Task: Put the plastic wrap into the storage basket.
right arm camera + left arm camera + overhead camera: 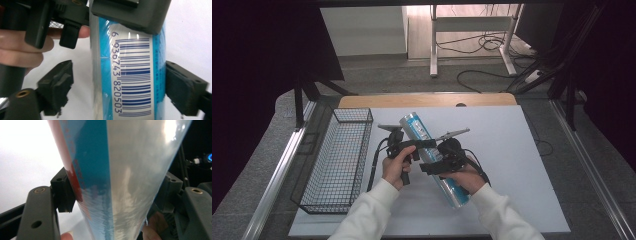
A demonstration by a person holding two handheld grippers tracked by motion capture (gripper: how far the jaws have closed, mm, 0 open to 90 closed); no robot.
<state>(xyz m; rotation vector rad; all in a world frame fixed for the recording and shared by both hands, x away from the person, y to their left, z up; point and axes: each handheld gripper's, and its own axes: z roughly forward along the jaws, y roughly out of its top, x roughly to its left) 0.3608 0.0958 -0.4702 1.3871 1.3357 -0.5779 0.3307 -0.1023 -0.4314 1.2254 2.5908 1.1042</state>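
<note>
Jaws: left gripper (414, 146) clamped across long blue-and-clear plastic-wrapped tube (432, 159); right gripper (437, 167) parted astride it, one pad clear. Tube raised over white table's (522, 175) middle, axis running far-left to near-right.

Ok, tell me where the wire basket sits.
In the high view, the wire basket stands along the table's left edge, left of the left claw and the wrapped blue tube.

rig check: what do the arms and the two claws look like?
White long sleeves on both forearms. Left claw and right claw are black with dark grey jaws and brass-coloured screws. Each carries a grey plate on top and trails a black cable.
</note>
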